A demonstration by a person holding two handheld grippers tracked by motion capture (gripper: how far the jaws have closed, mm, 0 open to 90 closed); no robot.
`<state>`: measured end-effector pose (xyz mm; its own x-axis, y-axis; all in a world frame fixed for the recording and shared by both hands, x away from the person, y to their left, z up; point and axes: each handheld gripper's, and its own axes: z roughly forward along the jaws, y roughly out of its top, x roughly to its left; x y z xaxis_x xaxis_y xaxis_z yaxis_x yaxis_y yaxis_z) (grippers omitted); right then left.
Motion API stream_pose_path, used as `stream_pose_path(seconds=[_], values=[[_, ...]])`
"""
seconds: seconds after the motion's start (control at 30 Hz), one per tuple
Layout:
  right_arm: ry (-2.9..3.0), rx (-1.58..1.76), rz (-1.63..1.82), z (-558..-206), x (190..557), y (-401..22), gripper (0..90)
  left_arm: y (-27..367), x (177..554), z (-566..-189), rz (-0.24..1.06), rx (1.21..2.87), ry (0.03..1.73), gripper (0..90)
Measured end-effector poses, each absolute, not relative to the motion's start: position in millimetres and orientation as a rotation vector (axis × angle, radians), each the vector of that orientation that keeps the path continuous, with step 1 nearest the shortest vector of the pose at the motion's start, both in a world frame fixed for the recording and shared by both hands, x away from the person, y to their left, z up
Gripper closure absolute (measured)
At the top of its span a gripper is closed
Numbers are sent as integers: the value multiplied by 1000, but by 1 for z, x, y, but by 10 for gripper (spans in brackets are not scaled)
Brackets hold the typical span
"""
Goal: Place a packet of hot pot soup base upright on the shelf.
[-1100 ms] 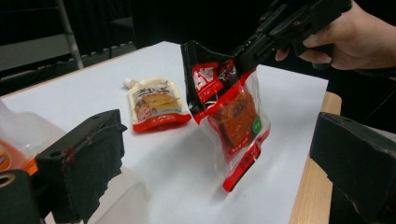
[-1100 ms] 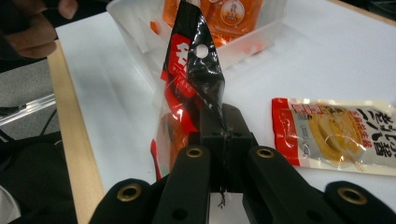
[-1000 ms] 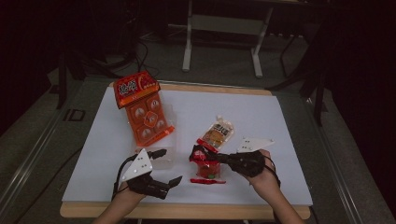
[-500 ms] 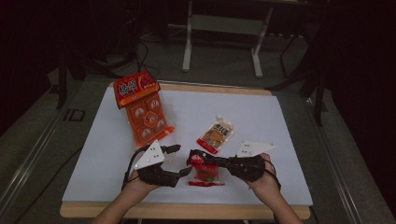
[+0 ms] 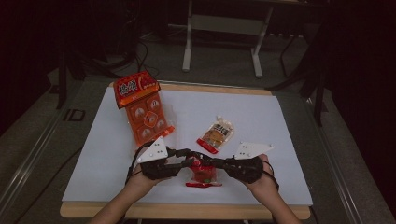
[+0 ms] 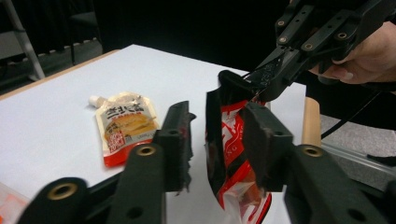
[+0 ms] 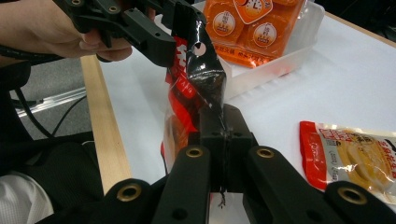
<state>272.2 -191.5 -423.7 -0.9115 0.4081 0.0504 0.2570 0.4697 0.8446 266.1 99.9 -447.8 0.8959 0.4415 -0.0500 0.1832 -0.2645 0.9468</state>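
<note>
right gripper (image 7: 223,122) clamped the red snack packet (image 6: 233,154) top edge | left gripper (image 6: 215,140) jaws, just closing, stood either side, not yet pressing | packet hung upright between both

I see bare table (image 5: 289,126) right of and behind the yellow pouch (image 5: 217,134), open to passage. The orange snack tray (image 5: 145,116) blocks the far left. Both grippers crowd the red packet (image 5: 203,172) near the front edge.
</note>
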Motion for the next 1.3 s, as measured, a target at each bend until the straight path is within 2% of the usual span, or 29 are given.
stream_pose_path(seconds=[0.27, 0.37, 0.67, 0.93, 1.13, 1.3], values=[[2557, 590, 1425, -424, 273, -190, 898, 98, 269, -447, 250, 1872, 467, 838], [2556, 594, 1443, -424, 274, -191, 898, 97, 267, -445, 264, 1875, 459, 867], [2534, 580, 1481, -420, 271, -195, 889, 99, 269, -438, 227, 1856, 436, 882], [2497, 553, 1510, -417, 269, -197, 830, 101, 266, -429, 233, 1839, 395, 884], [2467, 558, 1529, -414, 268, -199, 753, 103, 264, -421, 254, 1835, 375, 885], [2439, 586, 1555, -411, 269, -205, 642, 107, 263, -414, 272, 1816, 374, 885]])
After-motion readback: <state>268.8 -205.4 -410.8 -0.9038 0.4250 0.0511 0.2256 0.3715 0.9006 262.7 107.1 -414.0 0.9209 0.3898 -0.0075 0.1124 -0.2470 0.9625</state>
